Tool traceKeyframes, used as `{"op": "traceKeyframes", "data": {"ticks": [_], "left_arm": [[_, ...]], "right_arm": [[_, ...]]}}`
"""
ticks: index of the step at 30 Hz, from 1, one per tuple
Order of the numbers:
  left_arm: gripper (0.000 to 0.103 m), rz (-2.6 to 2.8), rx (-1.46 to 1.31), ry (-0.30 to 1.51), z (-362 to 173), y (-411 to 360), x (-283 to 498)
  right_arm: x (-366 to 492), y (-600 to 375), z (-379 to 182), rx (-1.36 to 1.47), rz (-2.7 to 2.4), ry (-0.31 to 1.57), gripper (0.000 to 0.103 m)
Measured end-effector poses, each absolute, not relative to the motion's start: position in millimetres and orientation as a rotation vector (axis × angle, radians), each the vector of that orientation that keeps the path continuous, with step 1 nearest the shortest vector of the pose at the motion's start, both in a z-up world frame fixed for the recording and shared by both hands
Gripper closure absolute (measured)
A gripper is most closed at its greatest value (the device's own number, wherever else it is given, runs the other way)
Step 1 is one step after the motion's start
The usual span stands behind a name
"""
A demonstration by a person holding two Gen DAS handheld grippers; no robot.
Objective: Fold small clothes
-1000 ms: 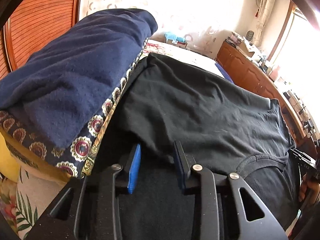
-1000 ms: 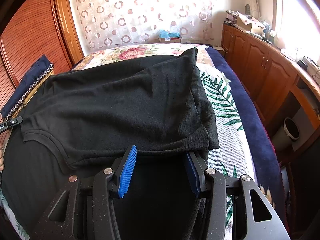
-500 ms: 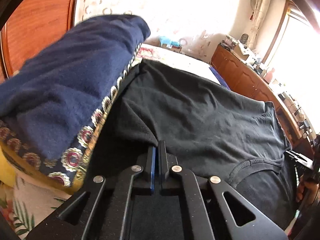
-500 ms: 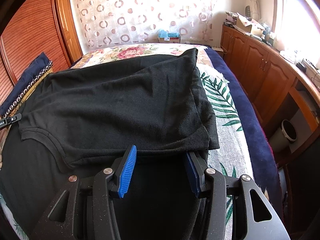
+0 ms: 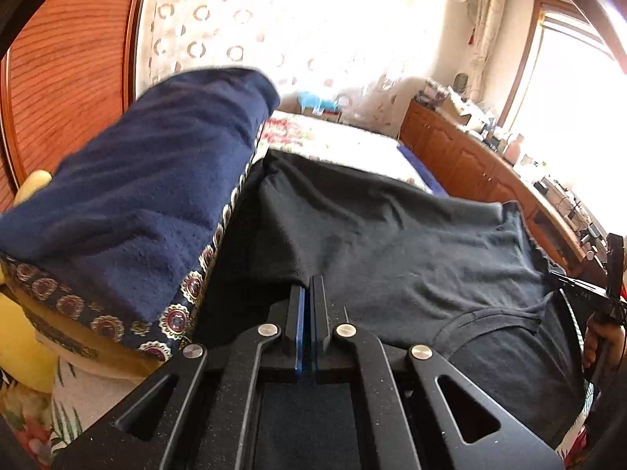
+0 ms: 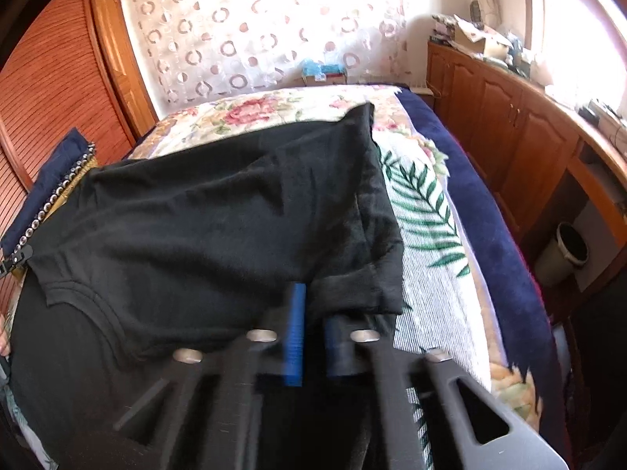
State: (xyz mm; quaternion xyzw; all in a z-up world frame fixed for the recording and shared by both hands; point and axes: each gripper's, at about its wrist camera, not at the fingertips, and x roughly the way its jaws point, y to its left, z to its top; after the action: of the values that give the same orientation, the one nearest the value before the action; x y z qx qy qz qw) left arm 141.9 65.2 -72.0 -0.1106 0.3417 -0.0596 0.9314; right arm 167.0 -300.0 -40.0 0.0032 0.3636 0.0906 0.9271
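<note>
A black T-shirt [image 5: 392, 235] lies spread across the bed, its collar towards me and its right side folded over [image 6: 215, 215]. My left gripper [image 5: 307, 284] is shut on the shirt's near left edge, which is drawn up into a small peak between the blue pads. My right gripper [image 6: 313, 293] is closing on the folded sleeve hem at the shirt's near right corner. Its pads are blurred and almost together, with the cloth between them. The right gripper's side and the hand holding it [image 5: 603, 337] show at the edge of the left wrist view.
A folded navy blanket [image 5: 137, 196] with a patterned border is piled at the shirt's left, over something yellow [image 5: 23, 352]. The floral bedspread [image 6: 423, 235] shows to the right of the shirt. Wooden cabinets [image 6: 509, 137] and a bin [image 6: 564, 246] stand right of the bed.
The left jaws closed on the shirt's edge and lifted it a little. The right jaws stayed wide until half a second ago, then came together on the sleeve hem.
</note>
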Motion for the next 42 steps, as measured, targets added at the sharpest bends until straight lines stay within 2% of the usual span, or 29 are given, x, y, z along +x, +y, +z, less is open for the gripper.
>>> {"op": "traceKeyframes", "data": {"ticks": [11,20,31,42], "left_arm": [[0.100,-0.178,-0.203,0.570,-23,61,90],[0.100,-0.197,-0.199,0.571,-20,69,33],[0.100,-0.188,-0.177,0.651,-41,60,-5],[0.100,-0.172,-0.153,0.786,-85,58,-6]], "right_arm": [[110,-299,2,-0.053,0.238,0.560,0.101],[44,-316,6,-0.039,0.279,0.523,0.101],[0,-327,13,-0.045,0.283,0.582,0.101],[19,-326,-28,-0.021,0.280,0.769,0.101]]}}
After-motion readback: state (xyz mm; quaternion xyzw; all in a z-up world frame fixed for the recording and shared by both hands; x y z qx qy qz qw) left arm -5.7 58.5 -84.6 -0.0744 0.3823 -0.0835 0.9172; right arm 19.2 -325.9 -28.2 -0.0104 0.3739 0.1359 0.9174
